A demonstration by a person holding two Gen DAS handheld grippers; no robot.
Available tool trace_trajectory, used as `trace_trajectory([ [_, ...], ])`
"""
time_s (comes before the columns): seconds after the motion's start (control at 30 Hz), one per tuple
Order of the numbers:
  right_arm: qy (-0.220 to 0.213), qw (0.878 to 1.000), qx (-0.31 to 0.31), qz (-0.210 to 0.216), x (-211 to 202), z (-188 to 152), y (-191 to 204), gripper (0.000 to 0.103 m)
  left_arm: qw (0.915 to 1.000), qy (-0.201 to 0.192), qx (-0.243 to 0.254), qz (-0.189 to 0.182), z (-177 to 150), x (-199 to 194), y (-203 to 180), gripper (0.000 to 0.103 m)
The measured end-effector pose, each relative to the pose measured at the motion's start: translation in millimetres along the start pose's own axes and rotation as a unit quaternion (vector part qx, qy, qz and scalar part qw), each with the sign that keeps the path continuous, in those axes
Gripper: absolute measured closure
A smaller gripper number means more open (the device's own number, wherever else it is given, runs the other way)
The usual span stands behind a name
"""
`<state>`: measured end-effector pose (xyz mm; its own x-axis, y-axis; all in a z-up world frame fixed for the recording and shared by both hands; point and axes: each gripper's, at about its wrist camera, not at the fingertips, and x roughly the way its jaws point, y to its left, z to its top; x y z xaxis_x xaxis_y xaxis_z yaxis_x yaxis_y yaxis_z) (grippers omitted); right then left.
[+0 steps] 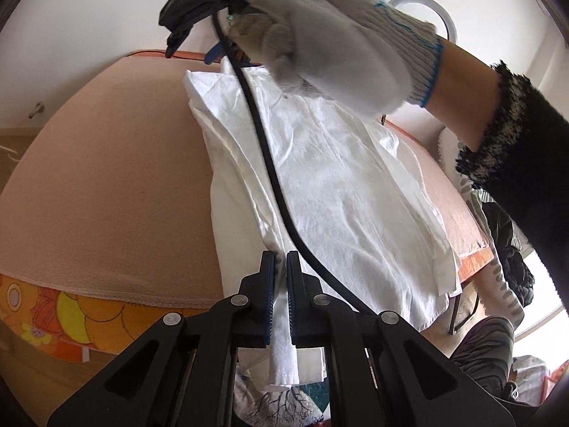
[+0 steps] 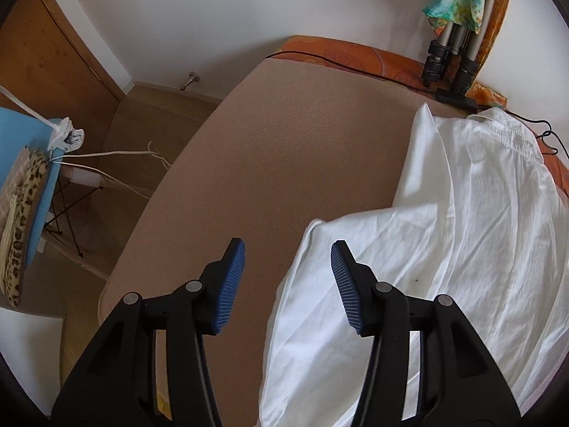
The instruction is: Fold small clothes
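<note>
A white shirt (image 1: pixel 338 185) lies partly folded on the tan-covered table (image 1: pixel 106 178). My left gripper (image 1: pixel 281 281) is shut on the shirt's near edge, and a strip of white cloth hangs down between its blue pads. A gloved hand (image 1: pixel 338 42) holds my right gripper (image 1: pixel 192 53) over the shirt's far end. In the right wrist view, the right gripper (image 2: pixel 290 277) stands open above the left border of the white shirt (image 2: pixel 462 231), with nothing between its pads. The tan table cover (image 2: pixel 266 142) spreads out to the left.
A black cable (image 1: pixel 270 178) trails from the right gripper across the shirt. Tripod legs (image 2: pixel 451 60) and a coloured scarf (image 2: pixel 458 3) stand at the table's far edge. A blue board with leopard-print cloth (image 2: pixel 21 213) stands left. Dark clothes (image 1: pixel 508 249) hang at right.
</note>
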<state>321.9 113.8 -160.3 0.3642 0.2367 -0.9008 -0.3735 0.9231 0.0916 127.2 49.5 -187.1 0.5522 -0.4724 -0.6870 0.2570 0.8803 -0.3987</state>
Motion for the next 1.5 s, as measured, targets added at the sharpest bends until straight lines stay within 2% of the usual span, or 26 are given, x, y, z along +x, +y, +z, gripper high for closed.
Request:
trace_trajectory([
  [0.2, 0.029, 0.997, -0.019, -0.07, 38, 6, -1, 0.051, 0.9999, 0.005, 0.009, -0.003, -2, 3, -2, 0.098],
  [0.23, 0.033, 0.996, -0.021, -0.077, 42, 5, -3, 0.064, 0.9999, 0.005, 0.009, -0.004, -3, 4, -4, 0.098],
  [0.27, 0.039, 0.996, -0.021, -0.08, 45, 4, -7, 0.083, 0.9999, 0.005, 0.009, -0.004, -3, 5, -5, 0.098],
  [0.33, 0.041, 0.997, -0.011, -0.066, 42, 0, -18, 0.092, 0.9999, 0.005, 0.009, -0.007, -3, 4, -7, 0.098],
  [0.37, 0.037, 0.997, -0.01, -0.061, 38, -1, -24, 0.093, 0.9999, 0.004, 0.012, -0.007, -2, 3, -8, 0.098],
  [0.63, -0.012, 0.999, 0.037, -0.022, -15, -24, -87, 0.095, 0.9993, 0.006, 0.028, -0.025, 2, 9, -35, 0.098],
  [0.8, -0.032, 0.997, 0.071, -0.01, -40, -39, -133, 0.095, 0.9976, 0.013, 0.058, -0.037, 3, 19, -62, 0.098],
  [1.13, -0.036, 0.994, 0.106, -0.013, -43, -75, -196, 0.095, 0.9931, 0.052, 0.089, -0.056, -2, 46, -99, 0.098],
  [1.17, -0.034, 0.993, 0.113, -0.011, -40, -77, -202, 0.095, 0.9922, 0.062, 0.09, -0.06, -3, 48, -101, 0.096],
  [1.23, -0.031, 0.992, 0.124, 0.003, -33, -82, -213, 0.095, 0.9897, 0.089, 0.085, -0.073, -7, 52, -103, 0.086],
  [1.27, -0.028, 0.992, 0.125, 0.008, -30, -83, -217, 0.095, 0.9892, 0.098, 0.077, -0.077, -8, 48, -100, 0.086],
  [1.33, -0.024, 0.992, 0.119, 0.015, -24, -87, -220, 0.095, 0.9881, 0.093, 0.093, -0.081, -13, 34, -99, 0.086],
  [1.43, -0.013, 0.994, 0.105, -0.005, -19, -93, -223, 0.095, 0.9895, 0.069, 0.1, -0.078, -14, 10, -89, 0.085],
  [1.5, -0.006, 0.996, 0.083, -0.019, -22, -97, -222, 0.09, 0.9941, 0.04, 0.086, -0.053, -10, -2, -72, 0.085],
])
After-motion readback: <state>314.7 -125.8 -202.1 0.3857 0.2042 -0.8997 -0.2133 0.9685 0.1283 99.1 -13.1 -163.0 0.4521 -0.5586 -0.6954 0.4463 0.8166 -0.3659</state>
